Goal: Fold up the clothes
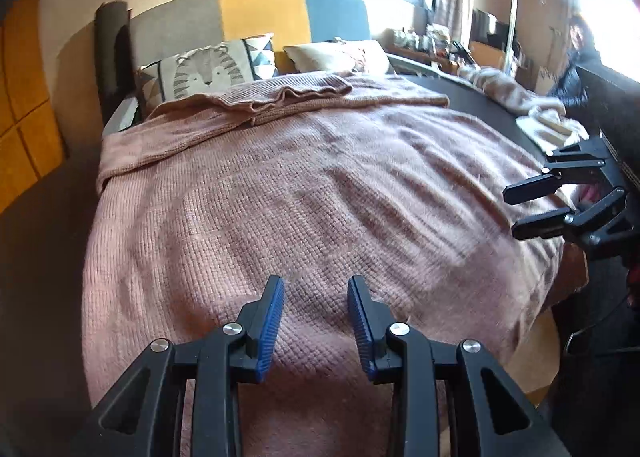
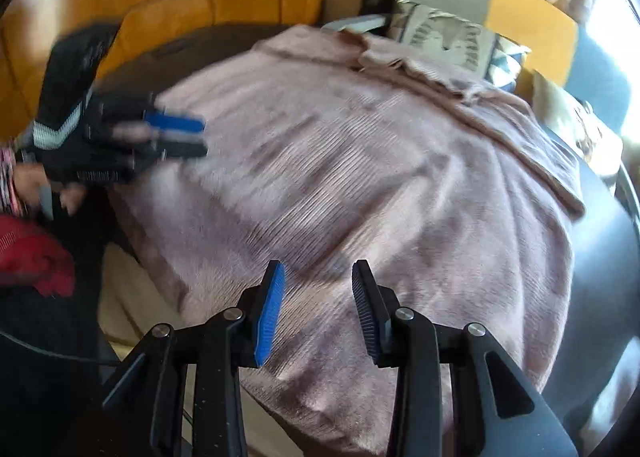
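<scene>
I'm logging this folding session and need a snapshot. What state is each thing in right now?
Pink knitted garment: spread over the dark round table, far edge folded back.
Left gripper: open, empty, above the garment.
Right gripper: open, empty, above the garment.
Lion-print cushion: leaning upright against the chair back.

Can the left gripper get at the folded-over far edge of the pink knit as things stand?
Probably yes. The left gripper is open and empty over the pink knit, and nothing lies between it and the folded-over far edge; the right gripper sits off to the side.
</scene>
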`<state>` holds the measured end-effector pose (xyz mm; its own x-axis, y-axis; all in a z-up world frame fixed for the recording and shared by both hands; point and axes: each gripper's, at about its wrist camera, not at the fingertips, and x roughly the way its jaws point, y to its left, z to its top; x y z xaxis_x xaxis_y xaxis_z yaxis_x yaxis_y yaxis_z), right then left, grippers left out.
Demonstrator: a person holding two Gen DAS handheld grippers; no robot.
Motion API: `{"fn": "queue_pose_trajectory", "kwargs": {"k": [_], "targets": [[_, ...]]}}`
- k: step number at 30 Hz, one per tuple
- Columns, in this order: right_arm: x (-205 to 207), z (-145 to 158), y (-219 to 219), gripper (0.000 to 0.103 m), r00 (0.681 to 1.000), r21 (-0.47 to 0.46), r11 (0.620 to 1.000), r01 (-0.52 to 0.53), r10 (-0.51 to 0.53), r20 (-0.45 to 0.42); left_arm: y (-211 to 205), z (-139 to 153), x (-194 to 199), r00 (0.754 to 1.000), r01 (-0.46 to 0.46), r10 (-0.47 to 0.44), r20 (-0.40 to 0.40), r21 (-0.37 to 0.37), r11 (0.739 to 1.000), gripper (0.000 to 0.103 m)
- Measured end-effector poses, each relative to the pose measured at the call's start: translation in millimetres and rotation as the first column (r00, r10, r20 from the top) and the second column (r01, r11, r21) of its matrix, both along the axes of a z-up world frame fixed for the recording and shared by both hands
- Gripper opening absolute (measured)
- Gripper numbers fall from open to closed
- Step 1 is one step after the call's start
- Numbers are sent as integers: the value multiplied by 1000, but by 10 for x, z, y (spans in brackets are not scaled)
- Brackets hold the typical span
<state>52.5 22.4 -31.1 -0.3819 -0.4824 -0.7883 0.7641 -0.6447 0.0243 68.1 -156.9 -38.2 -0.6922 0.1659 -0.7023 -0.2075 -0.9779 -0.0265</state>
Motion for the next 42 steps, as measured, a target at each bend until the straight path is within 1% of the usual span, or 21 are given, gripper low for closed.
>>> {"fn": "queue_pose_trajectory", "kwargs": {"k": [2, 4, 5, 6, 7, 9, 10, 12, 17, 19, 20, 21, 23, 25, 26, 32, 36, 38, 39, 41, 42], "targets": [[-120, 2, -34, 38, 999, -12, 999, 45, -45, 16, 46, 7, -24, 1000, 0, 1, -13, 25, 1000, 33], [-240, 0, -76, 38, 996, -21, 996, 89, -88, 33, 143, 3, -55, 1000, 19, -19, -13, 5, 1000, 33], [-286, -27, -105, 37, 994, -11, 994, 106, -106, 38, 192, -2, -69, 999, 29, -30, -13, -10, 1000, 33], [-329, -73, -132, 28, 993, 1, 994, 106, -106, 57, 244, -20, -74, 999, 39, -40, -11, -43, 998, 33], [-373, -122, -158, 24, 991, 12, 995, 104, -104, 79, 290, -44, -72, 999, 48, -49, -8, -80, 996, 33], [-362, -217, -156, 24, 992, 44, 997, 69, -73, 101, 296, -62, -40, 998, 55, -57, -17, -107, 993, 34], [-316, -227, -122, 24, 994, 40, 998, 54, -58, 97, 274, -64, -25, 998, 54, -56, -12, -102, 993, 34], [-295, -212, 1, 24, 988, 10, 999, 50, -51, 143, 225, -59, -8, 999, 49, -49, 0, -80, 996, 34], [-388, -11, 137, 24, 986, -80, 987, 140, -132, 101, 309, 8, -157, 999, 46, -45, 8, -43, 998, 33], [-469, -7, 10, 24, 988, -57, 987, 147, -143, 66, 395, 32, -244, 998, 58, -58, 2, -42, 997, 33], [-523, -24, -65, 20, 988, -48, 988, 145, -142, 55, 441, 29, -281, 998, 62, -62, 1, -56, 997, 33], [-577, -40, -141, 12, 989, -38, 989, 143, -141, 45, 494, 16, -323, 998, 66, -66, 3, -77, 995, 33], [-625, -106, -230, 11, 990, -11, 991, 135, -134, 45, 537, -32, -363, 997, 70, -68, 21, -99, 993, 33], [-639, -217, -270, 5, 990, 42, 992, 121, -123, 63, 521, -61, -339, 998, 65, -63, 19, -96, 993, 34], [-609, -257, -250, 5, 990, 59, 992, 113, -117, 74, 502, -71, -324, 998, 60, -58, 16, -88, 994, 34], [-271, -306, 51, 5, 986, 49, 995, 85, -91, 141, 398, -124, -325, 999, 27, -27, 19, -6, 1000, 34], [-105, -334, 129, 5, 989, 43, 997, 62, -67, 134, 430, -138, -287, 1000, 22, -23, -6, -27, 999, 34], [-120, -259, 211, 5, 985, 2, 996, 89, -88, 150, 432, -117, -278, 1000, 28, -28, -6, -36, 999, 34], [-122, -200, 269, 5, 984, -26, 994, 108, -103, 149, 432, -100, -276, 1000, 31, -31, -3, -38, 999, 34], [-148, -101, 407, 5, 983, -21, 987, 161, -158, 92, 441, -32, -265, 999, 36, -36, -3, -24, 999, 34], [-161, -53, 476, 5, 981, -18, 982, 188, -187, 61, 455, 19, -253, 998, 53, -53, -25, 8, 999, 34]]}}
